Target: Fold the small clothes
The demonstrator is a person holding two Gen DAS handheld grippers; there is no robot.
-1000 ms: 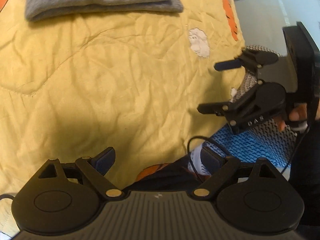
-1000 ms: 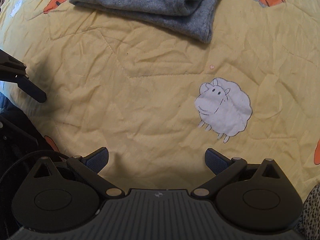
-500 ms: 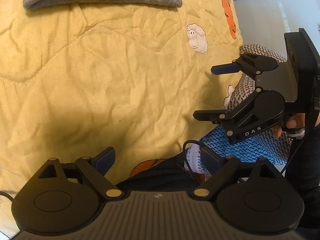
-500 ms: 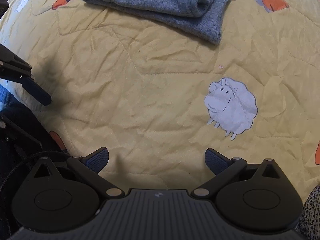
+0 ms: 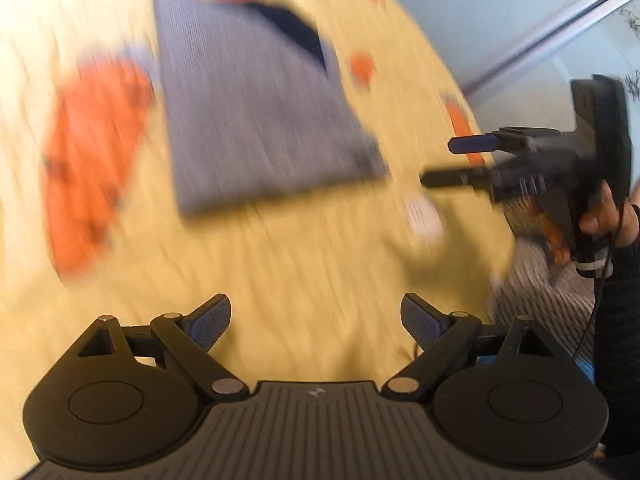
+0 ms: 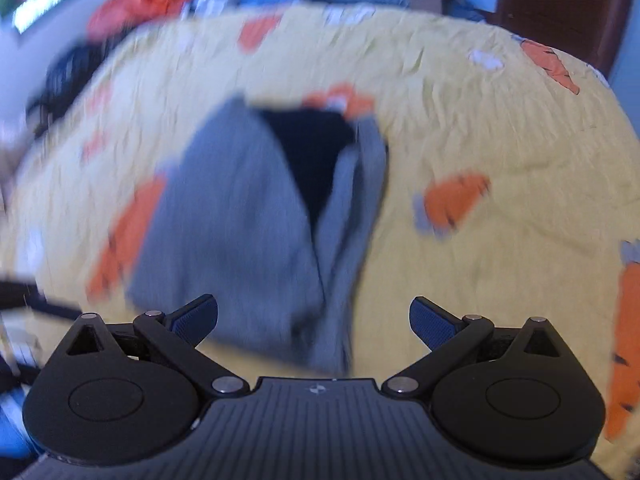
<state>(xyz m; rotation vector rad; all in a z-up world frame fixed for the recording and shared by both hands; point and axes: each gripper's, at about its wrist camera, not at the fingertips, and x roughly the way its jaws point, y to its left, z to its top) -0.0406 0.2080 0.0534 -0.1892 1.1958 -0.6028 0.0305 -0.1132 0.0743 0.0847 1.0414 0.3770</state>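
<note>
Folded garment (image 6: 248, 216) on quilt (image 6: 480, 120).
Garment lies ahead of both grippers; right gripper (image 5: 452, 162) sits to its right, apart from it.

both grippers (image 5: 316, 320) (image 6: 314, 320) empty, fingers (image 5: 210, 320) wide apart

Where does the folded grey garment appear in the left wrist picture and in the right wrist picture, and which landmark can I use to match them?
Left wrist view: the grey garment lies blurred in the upper centre, on the yellow quilt.
Right wrist view: the grey garment fills the centre, just beyond the open fingers.
Shared landmark: the dark triangular patch on the garment's far end.
</note>
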